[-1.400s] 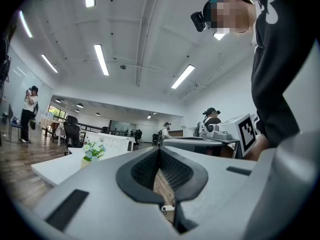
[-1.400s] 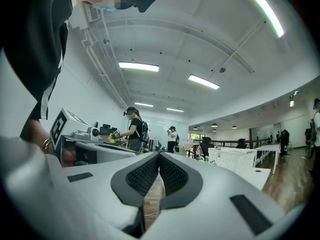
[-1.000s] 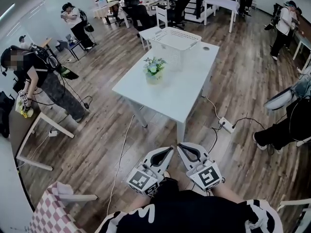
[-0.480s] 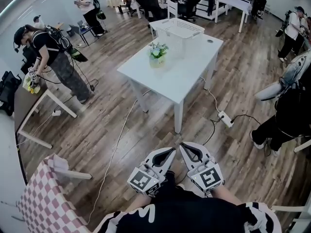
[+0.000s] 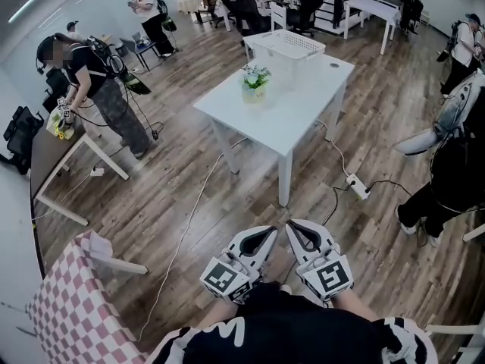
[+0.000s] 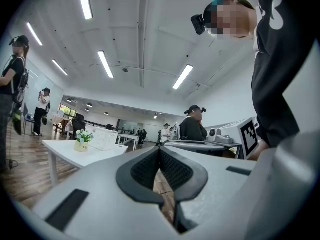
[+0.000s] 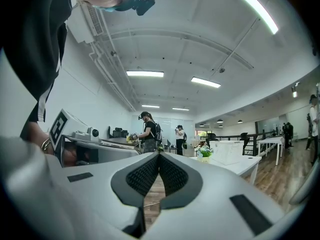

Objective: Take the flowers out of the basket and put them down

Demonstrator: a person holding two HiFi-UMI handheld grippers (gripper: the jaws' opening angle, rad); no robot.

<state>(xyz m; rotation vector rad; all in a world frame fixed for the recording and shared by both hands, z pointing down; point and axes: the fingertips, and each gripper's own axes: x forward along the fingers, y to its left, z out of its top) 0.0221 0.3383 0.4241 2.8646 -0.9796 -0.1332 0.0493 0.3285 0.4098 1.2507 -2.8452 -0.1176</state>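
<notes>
A small pot of white and green flowers (image 5: pixel 255 82) stands upright on the white table (image 5: pixel 295 120), just in front of the white lattice basket (image 5: pixel 286 49) and outside it. Both grippers are far from the table, held low and close to my body. My left gripper (image 5: pixel 267 234) and right gripper (image 5: pixel 293 227) sit side by side, both shut with nothing between the jaws. The left gripper view shows its closed jaw tips (image 6: pixel 160 149), with the flowers (image 6: pixel 83 138) and basket (image 6: pixel 103 139) small at the left. From the right gripper (image 7: pixel 159 155), the flowers (image 7: pixel 203 152) and basket (image 7: pixel 227 152) lie ahead to the right.
Wood floor lies between me and the table. A power strip (image 5: pixel 358 187) and a long cable (image 5: pixel 182 237) lie on it. A checkered cloth (image 5: pixel 64 313) is at lower left. A person (image 5: pixel 98 82) bends at a side table on the left, and another person (image 5: pixel 455 165) stands at the right.
The head view has swung: the table, basket and flowers slid right and up in the picture, and more of the checkered cloth shows. Both grippers stayed shut, side by side.
</notes>
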